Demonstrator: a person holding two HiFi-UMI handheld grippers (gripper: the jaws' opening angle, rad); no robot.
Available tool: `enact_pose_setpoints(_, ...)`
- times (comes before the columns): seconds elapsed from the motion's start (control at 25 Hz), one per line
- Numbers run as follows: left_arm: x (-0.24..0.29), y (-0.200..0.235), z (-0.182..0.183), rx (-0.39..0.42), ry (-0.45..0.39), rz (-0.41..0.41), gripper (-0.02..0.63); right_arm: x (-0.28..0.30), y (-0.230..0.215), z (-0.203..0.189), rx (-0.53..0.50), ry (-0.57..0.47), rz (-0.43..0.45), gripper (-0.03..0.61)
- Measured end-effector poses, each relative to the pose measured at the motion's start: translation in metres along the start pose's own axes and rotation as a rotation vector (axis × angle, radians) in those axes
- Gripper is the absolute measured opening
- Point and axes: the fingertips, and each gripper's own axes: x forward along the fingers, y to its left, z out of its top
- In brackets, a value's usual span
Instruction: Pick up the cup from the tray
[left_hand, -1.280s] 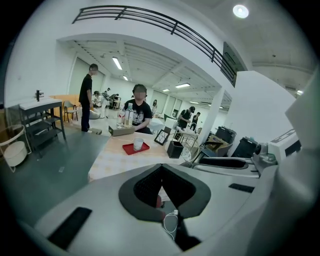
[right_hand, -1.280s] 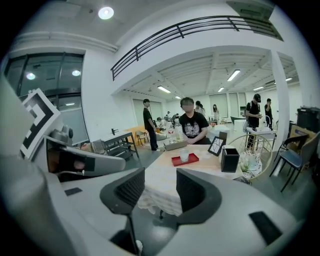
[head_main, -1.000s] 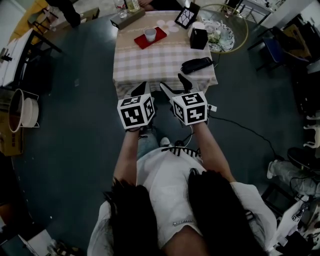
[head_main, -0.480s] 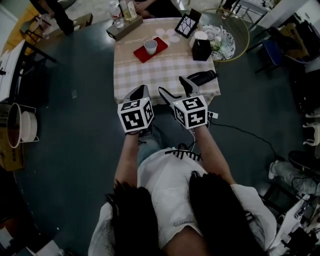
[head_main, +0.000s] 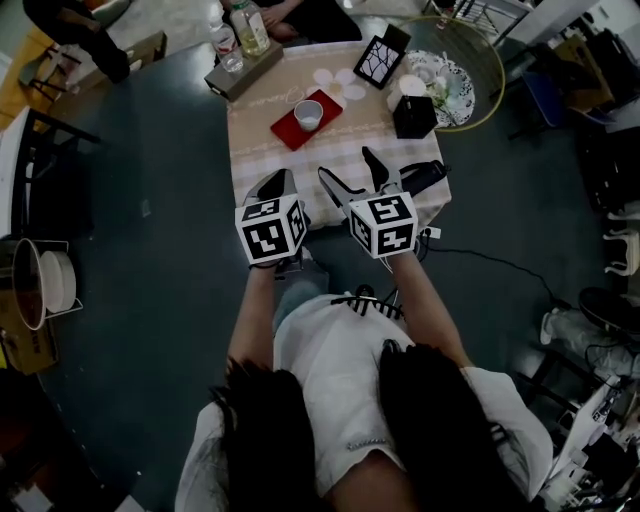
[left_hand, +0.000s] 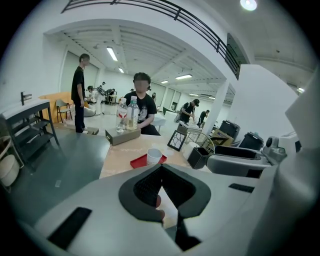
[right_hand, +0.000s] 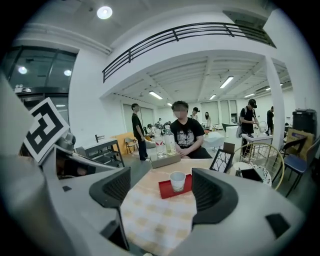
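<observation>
Head view: a white paper cup (head_main: 308, 113) is standing upright on a flat red tray (head_main: 290, 131), left of the middle of the checked tabletop (head_main: 300, 165); the left gripper (head_main: 272, 186) and right gripper (head_main: 347, 168) are hovering at the near edge, well apart from it; the right one is hiding part of a flat black object (head_main: 428, 172) at the near right corner.
Left gripper view: the jaws are meeting at their tips, empty; they are cutting off the tray's near side.
Right gripper view: the jaws are opening, wide apart, gripping nothing; the cup is showing far off in the gap.
</observation>
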Motion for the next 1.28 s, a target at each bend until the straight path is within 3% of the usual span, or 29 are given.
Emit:
enact_pose_setpoints(0.36,0.044,0.034,0.027,0.009,0.028,-0.018,0.006,0.062,-0.008,0.001,-0.024,0.017,-0.009,0.388)
enact_pose_setpoints(0.64,0.076,0.063,0.026,-0.018,0.073,0.004,0.006,0.104,-0.016,-0.009,-0.026,0.055,-0.012,0.393)
enact_pose_setpoints(0.84,0.102,0.077,0.022,-0.043,0.099,0.030,0.006,0.134,-0.022,-0.021,-0.083,0.077,0.023,0.401)
enact_pose_setpoints(1.28,0.162,0.100,0.012,-0.048,0.156,0.084,0.006,0.206,-0.051,-0.057,-0.036,0.121,0.026,0.434)
